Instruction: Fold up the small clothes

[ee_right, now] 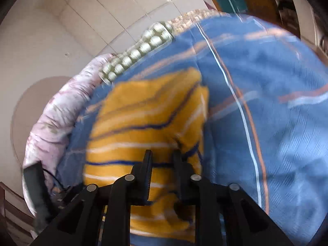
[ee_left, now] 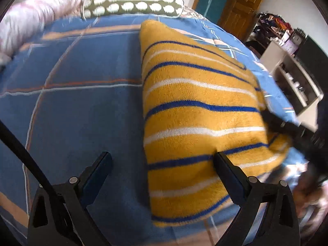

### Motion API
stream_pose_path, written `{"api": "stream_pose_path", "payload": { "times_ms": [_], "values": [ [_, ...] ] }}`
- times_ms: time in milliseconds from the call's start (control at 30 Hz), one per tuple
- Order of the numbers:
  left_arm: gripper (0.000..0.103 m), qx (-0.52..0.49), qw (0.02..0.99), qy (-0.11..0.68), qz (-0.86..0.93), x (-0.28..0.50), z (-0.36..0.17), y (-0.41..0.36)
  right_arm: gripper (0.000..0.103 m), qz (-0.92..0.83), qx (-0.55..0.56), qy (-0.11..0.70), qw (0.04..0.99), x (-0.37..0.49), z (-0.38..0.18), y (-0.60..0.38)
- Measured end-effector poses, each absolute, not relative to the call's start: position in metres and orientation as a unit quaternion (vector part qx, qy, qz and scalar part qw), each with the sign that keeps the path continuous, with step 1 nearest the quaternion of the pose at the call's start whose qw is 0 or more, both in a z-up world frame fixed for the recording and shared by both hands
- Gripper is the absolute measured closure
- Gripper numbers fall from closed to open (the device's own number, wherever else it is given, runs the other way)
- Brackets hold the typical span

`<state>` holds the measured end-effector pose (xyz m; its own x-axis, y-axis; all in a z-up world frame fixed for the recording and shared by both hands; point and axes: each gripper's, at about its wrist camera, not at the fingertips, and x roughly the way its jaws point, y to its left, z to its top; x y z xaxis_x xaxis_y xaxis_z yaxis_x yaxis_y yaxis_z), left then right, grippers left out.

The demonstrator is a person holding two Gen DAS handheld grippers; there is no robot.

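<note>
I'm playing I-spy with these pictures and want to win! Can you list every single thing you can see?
striped cloth: one, yellow with blue and white stripes, lying on the bed
bedsheet: one, blue with orange and white lines, covering the bed
bolster pillow: one, green with white spots, far edge of the bed
quilt: one, pale pink, beside the pillow
shelf unit: one, white, next to the bed
door: one, brown wood, in the background
left gripper: one, black, jaws wide open, nothing between them
right gripper: one, black, jaws narrow, over the cloth's edge; whether it pinches is unclear
</note>
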<state>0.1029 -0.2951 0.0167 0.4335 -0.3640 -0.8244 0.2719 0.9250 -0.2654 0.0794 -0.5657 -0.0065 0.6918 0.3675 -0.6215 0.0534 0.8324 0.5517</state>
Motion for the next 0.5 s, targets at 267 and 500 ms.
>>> {"api": "stream_pose_path", "payload": {
  "times_ms": [267,500],
  "values": [
    [0.004,-0.149,0.834,0.463,-0.260,0.141,0.041,-0.266,0.032,0.081,0.261,0.345,0.898,0.082,0.022,-0.594],
    [0.035,-0.151,0.775,0.529,-0.310,0.169,0.011,-0.306,0.068,0.113,0.292,0.409,0.857,0.138,-0.007,-0.575]
  ]
}}
